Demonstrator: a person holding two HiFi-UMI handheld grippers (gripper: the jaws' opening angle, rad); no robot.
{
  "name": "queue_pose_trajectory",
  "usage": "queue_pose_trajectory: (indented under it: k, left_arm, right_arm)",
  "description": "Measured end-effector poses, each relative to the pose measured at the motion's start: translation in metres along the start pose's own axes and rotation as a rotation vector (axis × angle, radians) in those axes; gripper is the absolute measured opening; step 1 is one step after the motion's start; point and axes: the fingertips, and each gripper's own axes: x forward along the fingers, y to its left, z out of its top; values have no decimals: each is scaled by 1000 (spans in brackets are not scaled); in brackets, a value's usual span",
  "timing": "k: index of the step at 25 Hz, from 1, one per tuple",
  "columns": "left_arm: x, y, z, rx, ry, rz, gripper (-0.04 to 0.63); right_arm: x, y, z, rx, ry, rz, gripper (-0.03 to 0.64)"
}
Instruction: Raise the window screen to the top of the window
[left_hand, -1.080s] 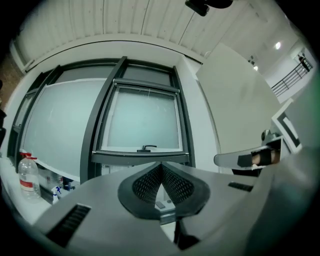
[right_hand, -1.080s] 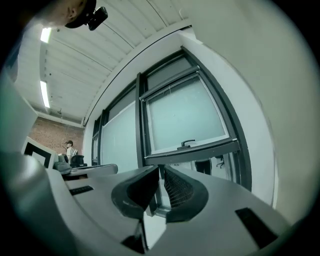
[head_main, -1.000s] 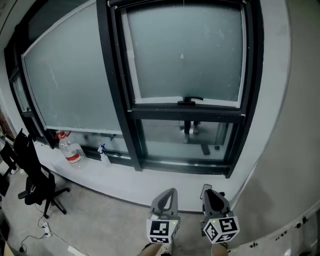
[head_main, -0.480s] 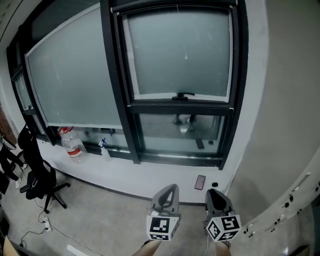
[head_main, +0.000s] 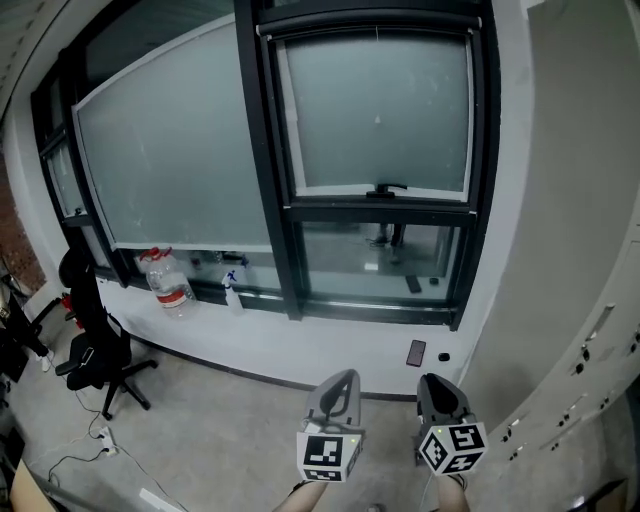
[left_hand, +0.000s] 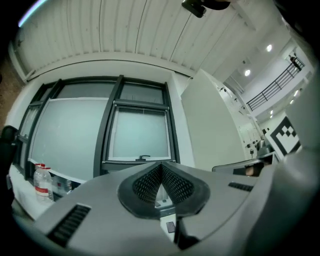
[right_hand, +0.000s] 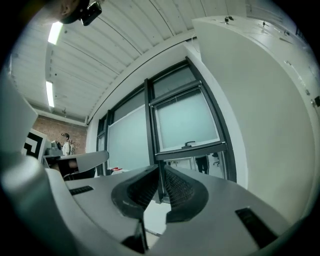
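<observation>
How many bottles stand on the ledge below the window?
2 for certain: a water jug on the left and a spray bottle to its right. A second jug may hide behind the first.

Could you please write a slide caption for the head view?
Grey left gripper and right gripper, both shut and empty, face a black-framed window whose pale translucent screen hangs partly lowered.
</observation>
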Motion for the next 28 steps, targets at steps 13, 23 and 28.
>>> queue_pose_trajectory:
  k: [13,23,28]
  left_arm:
    - [-235,-17,34,-78,-31,-18,5]
    - [-323,-34,35,-80,19,-56,5]
    - [-321,-47,33,-97,31,-52,5]
  right_arm:
    - [-186,168,4,36,-61,-27,40]
    - [-282,203,3,64,-77,-95,37]
    - [-301,191,0,105,-81,-147,31]
